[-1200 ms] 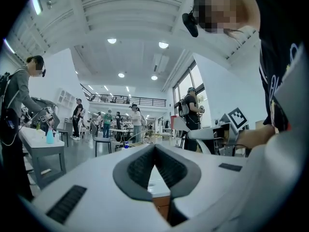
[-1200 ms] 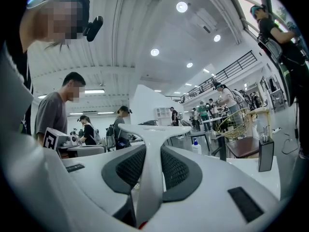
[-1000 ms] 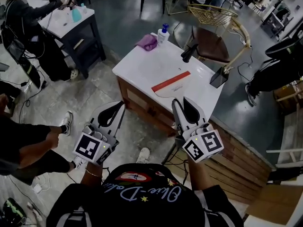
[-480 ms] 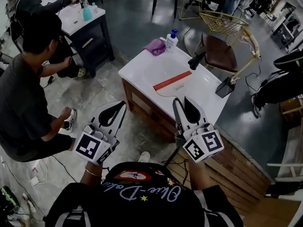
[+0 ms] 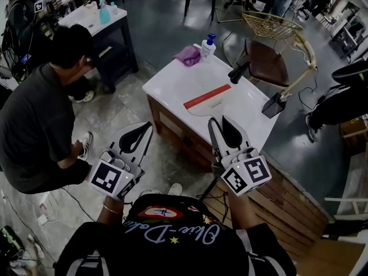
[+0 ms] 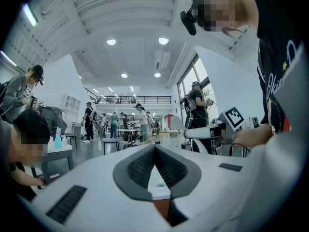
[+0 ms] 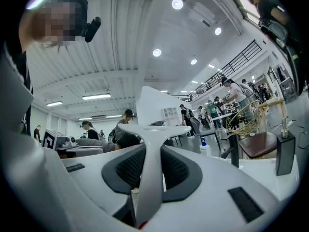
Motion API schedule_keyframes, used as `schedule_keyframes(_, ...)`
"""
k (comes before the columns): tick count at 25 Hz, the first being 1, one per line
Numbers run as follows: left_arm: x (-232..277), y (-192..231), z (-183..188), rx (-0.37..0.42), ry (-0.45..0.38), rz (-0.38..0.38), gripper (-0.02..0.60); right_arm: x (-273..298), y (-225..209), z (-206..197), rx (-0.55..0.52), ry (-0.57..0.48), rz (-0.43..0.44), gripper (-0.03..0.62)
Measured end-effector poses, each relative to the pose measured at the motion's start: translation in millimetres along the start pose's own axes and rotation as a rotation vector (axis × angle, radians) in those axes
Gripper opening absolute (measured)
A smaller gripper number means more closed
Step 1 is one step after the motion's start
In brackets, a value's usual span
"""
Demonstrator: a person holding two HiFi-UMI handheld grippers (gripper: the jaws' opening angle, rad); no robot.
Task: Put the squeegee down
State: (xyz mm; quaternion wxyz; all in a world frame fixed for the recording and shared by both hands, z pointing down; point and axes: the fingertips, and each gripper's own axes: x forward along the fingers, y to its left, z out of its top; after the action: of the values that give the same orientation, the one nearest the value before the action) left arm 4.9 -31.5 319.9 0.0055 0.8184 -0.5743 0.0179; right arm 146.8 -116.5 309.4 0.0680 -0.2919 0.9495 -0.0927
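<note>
The squeegee [image 7: 153,129] sat clamped in my right tongs [image 7: 151,153]. Its white stem ran up between the two dark pads, which pressed on it from either side, and its crossbar stood just past the tips. It was held in the air, short of the table. My left tongs [image 6: 155,151] had their tips pressed together with nothing between them. In the head view both pairs pointed forward side by side.

Ahead of the right tongs stood a white table [image 5: 172,85] with a red strip [image 5: 207,96] lying on it. At its far edge a purple cloth [image 5: 188,55] lay just beside a pump bottle [image 5: 207,46]. Left of the left tongs a person [image 5: 40,125] crouched on the floor.
</note>
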Motion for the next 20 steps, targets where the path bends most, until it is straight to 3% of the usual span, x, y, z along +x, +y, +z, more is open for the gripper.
schedule_keyframes(9,-5.2,2.1,-3.1,-0.013,-0.001,0.001,0.011,-1.0,5.6,-1.2,-0.005,0.009,-0.005,0.088)
schedule_keyframes(20,7.2,24.4,-8.0,-0.021,-0.001,-0.069,0.009,11.4,6.0,-4.5,-0.018,0.01,-0.077,0.088)
